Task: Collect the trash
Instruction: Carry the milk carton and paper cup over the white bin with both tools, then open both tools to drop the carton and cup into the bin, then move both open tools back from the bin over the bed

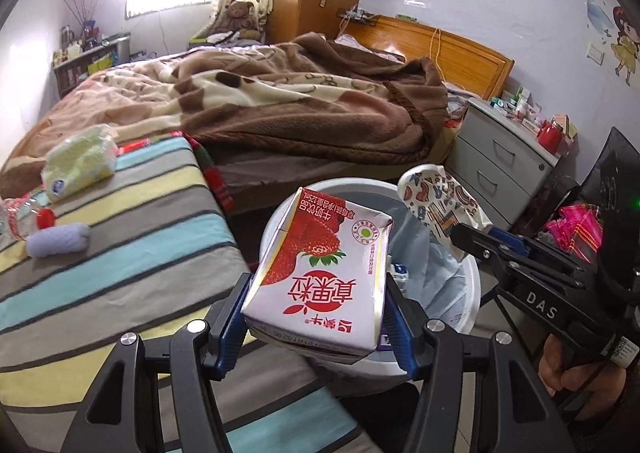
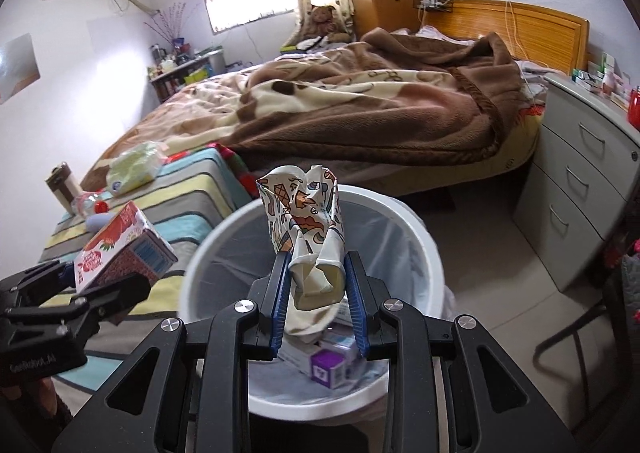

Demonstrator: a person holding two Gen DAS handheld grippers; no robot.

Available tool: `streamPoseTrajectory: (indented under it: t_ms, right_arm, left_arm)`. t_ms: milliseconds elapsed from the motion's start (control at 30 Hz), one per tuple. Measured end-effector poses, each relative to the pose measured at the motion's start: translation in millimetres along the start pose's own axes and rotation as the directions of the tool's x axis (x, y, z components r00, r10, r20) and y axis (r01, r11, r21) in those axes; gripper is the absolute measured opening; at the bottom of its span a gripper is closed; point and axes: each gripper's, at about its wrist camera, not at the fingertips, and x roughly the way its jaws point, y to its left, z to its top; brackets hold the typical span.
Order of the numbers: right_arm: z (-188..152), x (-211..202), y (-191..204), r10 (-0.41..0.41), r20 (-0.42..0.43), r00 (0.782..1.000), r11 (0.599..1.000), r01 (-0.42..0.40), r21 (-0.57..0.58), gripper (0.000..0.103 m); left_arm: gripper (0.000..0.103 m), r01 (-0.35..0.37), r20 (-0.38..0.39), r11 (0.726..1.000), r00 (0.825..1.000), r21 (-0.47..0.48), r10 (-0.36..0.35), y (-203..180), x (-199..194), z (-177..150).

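My left gripper is shut on a pink strawberry milk carton and holds it at the near left rim of a white lined trash bin. My right gripper is shut on a crumpled patterned paper cup and holds it above the bin's opening. The carton and left gripper show at the left of the right wrist view. The cup and right gripper show at the right of the left wrist view. A purple box lies in the bin.
A striped bench left of the bin holds a green tissue pack, a clear bottle with a red cap and a lilac roll. A bed with a brown blanket lies behind. Grey drawers stand at the right.
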Motion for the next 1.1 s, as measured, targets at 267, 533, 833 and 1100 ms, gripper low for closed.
streamPoseTrajectory:
  t_ms: [267, 533, 833, 1100]
  right_arm:
    - [-4, 5, -15, -0.029, -0.027, 0.999, 0.999, 0.029, 0.016, 0.029]
    - [-5, 10, -18, -0.034, -0.053, 0.998, 0.999, 0.034, 0.012, 0.037]
    - [-6, 7, -14, -0.025, -0.049, 0.998, 0.999, 0.026, 0.022, 0.054]
    - [-2, -1, 1, 0.005, -0.016, 1.0, 1.0, -0.005, 0.004, 0.058]
  left_arm:
    - [0.061, 0.015, -0.019, 0.999, 1.0, 0.03, -0.014, -23, 19, 0]
    - [0.061, 0.053, -0.04, 0.998, 0.998, 0.032, -0.052, -31, 30, 2]
    - [0.063, 0.032, -0.046, 0.999, 0.998, 0.022, -0.031, -26, 25, -1]
    - [0.065, 0.001, 0.003, 1.0, 1.0, 0.004, -0.001, -12, 2, -1]
